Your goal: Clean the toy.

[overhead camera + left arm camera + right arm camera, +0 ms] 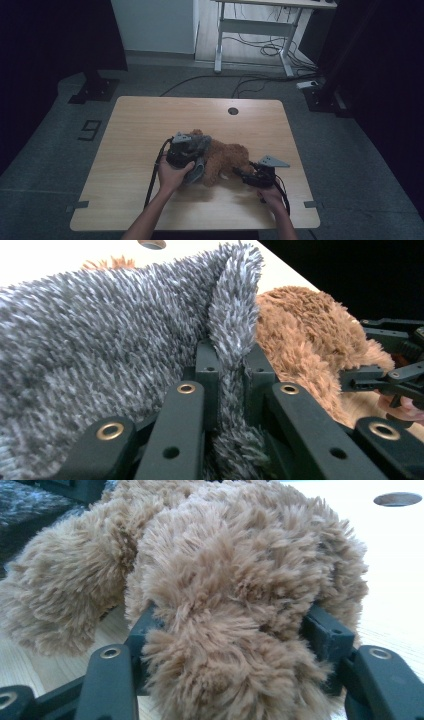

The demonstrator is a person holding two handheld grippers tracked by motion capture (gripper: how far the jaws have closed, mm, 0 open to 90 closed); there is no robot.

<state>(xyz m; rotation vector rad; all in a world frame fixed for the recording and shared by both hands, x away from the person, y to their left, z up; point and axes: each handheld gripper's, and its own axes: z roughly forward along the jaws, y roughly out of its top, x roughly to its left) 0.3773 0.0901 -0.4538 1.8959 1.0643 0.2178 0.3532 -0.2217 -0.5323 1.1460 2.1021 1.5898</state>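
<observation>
High view shows a brown, shaggy plush toy animal [227, 159] lying on its side near the middle of the pale wooden table [140, 120], with a grey fuzzy knitted garment [201, 150] draped over its left end. The left gripper [192, 160] sits at that end, held by the person's left hand [172, 176], and the right gripper [239, 172] meets the toy's near right side, gripped by the right hand [270, 194].

Left gripper view looks along two black jaws pressed tight on a raised fold of the grey fuzzy knitted garment [227, 340]; the fold stands upright between them and runs down past the fingertips. Just beside it, to the right, the brown plush toy [305, 335] touches the grey fabric, and the other gripper [390, 375] shows farther off at the toy's far side.

Right gripper view shows the jaws spread wide around a thick furry limb of the brown plush toy [235, 595], one jaw touching each side of it. A round cable hole in the table [397, 499] lies beyond.
</observation>
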